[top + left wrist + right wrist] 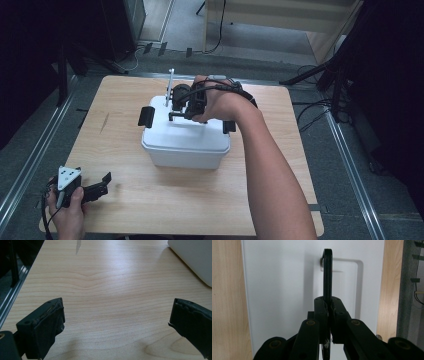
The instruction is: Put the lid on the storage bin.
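Pinching the box [185,145] handle [327,272] — right gripper [329,306] clamped, left gripper [116,325] agape.

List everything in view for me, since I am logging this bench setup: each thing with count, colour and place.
white plastic storage box: one, white, middle of the table, lid on.
black side latches: two, black, one at each end of the box lid.
black carry handle: one, black, raised upright from the lid's recess.
light wooden table: one, pale wood grain, under everything.
black cables: several, black, on the grey floor right of the table.
left gripper: one, black, jaws apart, near the table's front left corner.
right gripper: one, black, closed on the carry handle above the lid.
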Demonstrator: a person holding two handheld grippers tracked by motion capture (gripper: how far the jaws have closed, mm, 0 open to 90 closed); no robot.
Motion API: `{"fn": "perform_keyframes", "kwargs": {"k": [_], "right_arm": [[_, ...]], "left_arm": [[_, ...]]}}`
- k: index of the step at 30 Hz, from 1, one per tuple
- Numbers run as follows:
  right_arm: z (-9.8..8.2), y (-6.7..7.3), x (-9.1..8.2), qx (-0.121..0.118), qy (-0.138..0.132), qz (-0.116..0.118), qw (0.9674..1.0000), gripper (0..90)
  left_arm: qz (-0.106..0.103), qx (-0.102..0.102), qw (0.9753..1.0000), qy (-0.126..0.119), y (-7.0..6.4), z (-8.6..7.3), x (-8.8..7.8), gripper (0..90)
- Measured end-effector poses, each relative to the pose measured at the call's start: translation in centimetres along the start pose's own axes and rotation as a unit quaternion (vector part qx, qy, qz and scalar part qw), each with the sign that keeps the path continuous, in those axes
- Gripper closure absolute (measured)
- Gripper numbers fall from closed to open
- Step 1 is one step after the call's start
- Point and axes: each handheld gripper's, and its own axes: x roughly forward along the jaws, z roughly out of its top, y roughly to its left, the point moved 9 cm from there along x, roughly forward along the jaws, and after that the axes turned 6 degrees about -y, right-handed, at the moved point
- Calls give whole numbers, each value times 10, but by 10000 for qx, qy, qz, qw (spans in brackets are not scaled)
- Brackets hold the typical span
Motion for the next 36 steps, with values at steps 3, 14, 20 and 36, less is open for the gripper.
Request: {"fn": "perform_keyframes", "kwargs": {"k": [3, 14, 20, 36], "right_arm": [[2, 0, 4, -23, 19, 4, 10000, 857], [2, 0, 12, 84, 163, -10, 9998, 856], [1, 1, 16, 22, 140, 24, 9999, 856], [-2, 13, 5, 266, -86, 61, 9996, 0]], "left_arm": [[1, 2, 10000, 1, 0, 0, 0, 2], [-4, 7, 10000, 0, 0, 0, 0, 2], [-1, 4, 10000, -2, 0, 0, 0, 2], [1, 18, 10000, 3, 0, 0, 0, 2]]}}
